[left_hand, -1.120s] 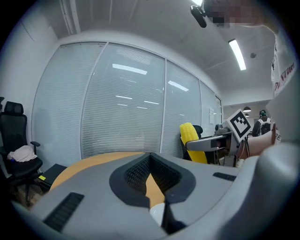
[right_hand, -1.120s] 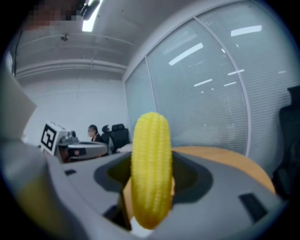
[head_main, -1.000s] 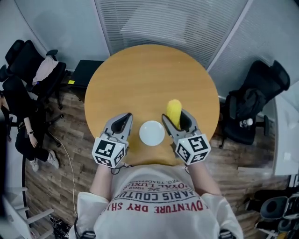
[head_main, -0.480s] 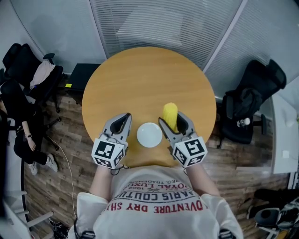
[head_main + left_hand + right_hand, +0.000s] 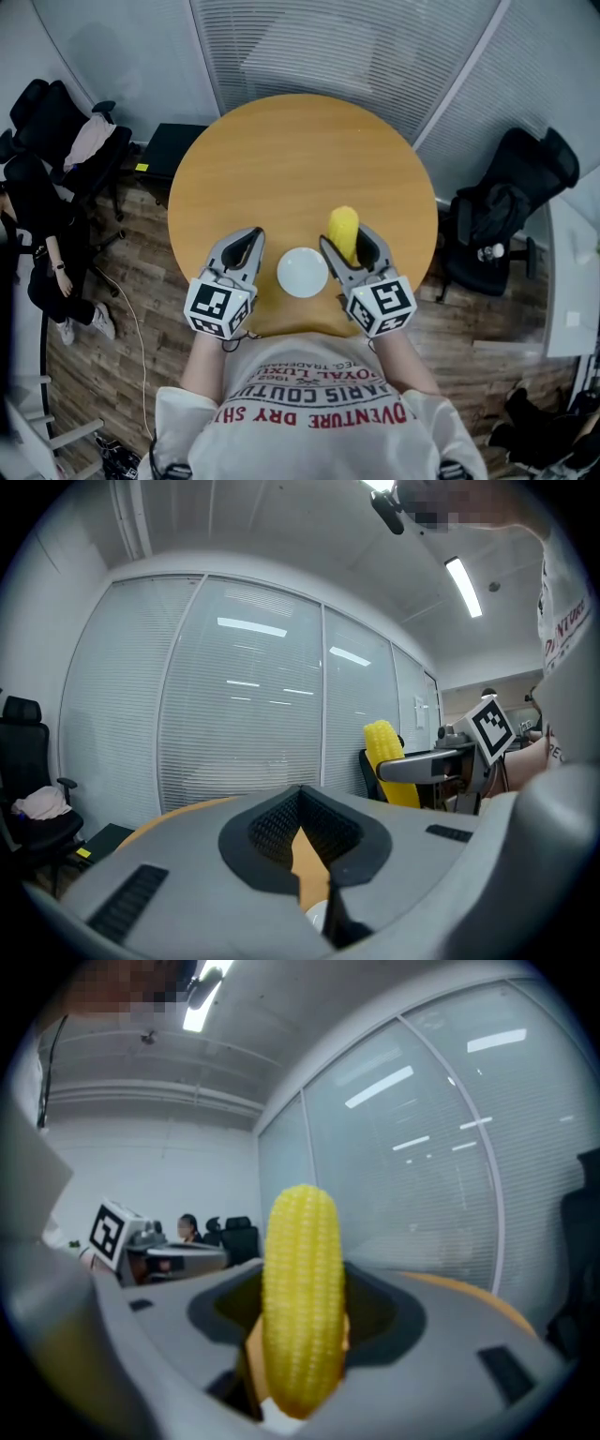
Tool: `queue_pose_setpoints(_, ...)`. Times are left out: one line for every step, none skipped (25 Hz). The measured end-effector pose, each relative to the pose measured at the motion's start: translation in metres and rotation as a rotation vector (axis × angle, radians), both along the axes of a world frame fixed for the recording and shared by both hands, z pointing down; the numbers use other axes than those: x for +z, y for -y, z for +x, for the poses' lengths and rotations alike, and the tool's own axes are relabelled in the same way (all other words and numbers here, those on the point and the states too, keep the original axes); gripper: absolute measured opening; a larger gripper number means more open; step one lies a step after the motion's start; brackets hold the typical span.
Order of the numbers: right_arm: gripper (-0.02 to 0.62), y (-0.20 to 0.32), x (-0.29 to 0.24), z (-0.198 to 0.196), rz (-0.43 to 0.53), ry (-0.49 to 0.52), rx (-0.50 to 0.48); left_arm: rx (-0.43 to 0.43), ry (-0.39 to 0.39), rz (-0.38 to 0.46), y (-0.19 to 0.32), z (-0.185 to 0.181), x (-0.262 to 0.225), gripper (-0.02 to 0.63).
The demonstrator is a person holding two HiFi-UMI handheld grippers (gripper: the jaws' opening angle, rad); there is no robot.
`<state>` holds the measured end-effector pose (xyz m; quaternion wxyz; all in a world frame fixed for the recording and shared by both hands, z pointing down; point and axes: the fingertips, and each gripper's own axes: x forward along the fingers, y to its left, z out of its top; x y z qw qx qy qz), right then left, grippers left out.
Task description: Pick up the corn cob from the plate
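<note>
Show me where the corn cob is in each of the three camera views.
Head view: corn cob right of centre, upright in the right gripper, beside the white plate.
Left gripper view: corn cob right of centre, in the background.
Right gripper view: corn cob dead centre, filling the jaws.
Shared landmark: the round wooden table.

Two grippers: left gripper (image 5: pixel 246 236) and right gripper (image 5: pixel 345 234). One corn cob (image 5: pixel 343 225), between the right fingers. One white plate (image 5: pixel 303 272), between the two pairs of fingers. One round table (image 5: pixel 291 159) under them — and at least two black office chairs, one (image 5: pixel 58 120) out past the left fingers, one (image 5: pixel 514 202) past the right.
</note>
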<state>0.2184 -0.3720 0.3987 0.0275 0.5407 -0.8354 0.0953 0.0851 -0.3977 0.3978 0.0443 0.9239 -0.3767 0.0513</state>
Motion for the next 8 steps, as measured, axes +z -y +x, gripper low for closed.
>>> queue_pose_setpoints(0.27, 0.0007, 0.0, -0.0009, 0.002, -0.004, 0.0, -0.001, 0.002, 0.004, 0.0005, -0.0011, 0.0003, 0.035)
queue_pose_setpoints(0.27, 0.0012, 0.0, -0.0017, 0.004, -0.006, 0.0, -0.001, 0.004, 0.007, 0.0008, -0.0021, 0.0004, 0.035)
queue_pose_setpoints(0.272, 0.0015, -0.0003, -0.0021, 0.006, -0.006, 0.0, -0.002, 0.005, 0.009, 0.0008, -0.0027, 0.0003, 0.035)
queue_pose_setpoints(0.27, 0.0014, -0.0009, -0.0019, 0.008, -0.006, -0.001, -0.002, 0.005, 0.01, 0.0005, -0.0027, 0.0001, 0.035)
queue_pose_setpoints(0.27, 0.0011, -0.0016, -0.0014, 0.011, -0.006, -0.001, -0.002, 0.005, 0.01, 0.0001, -0.0024, -0.0002, 0.035)
queue_pose_setpoints(0.272, 0.0007, -0.0023, -0.0007, 0.013, -0.007, -0.001, -0.003, 0.005, 0.01, -0.0003, -0.0018, -0.0005, 0.035)
queue_pose_setpoints(0.272, 0.0002, -0.003, 0.0001, 0.015, -0.008, -0.002, -0.004, 0.005, 0.011, -0.0008, -0.0012, -0.001, 0.035)
queue_pose_setpoints(0.272, -0.0003, -0.0038, 0.0009, 0.018, -0.01, -0.002, -0.005, 0.005, 0.011, -0.0012, -0.0005, -0.0014, 0.035)
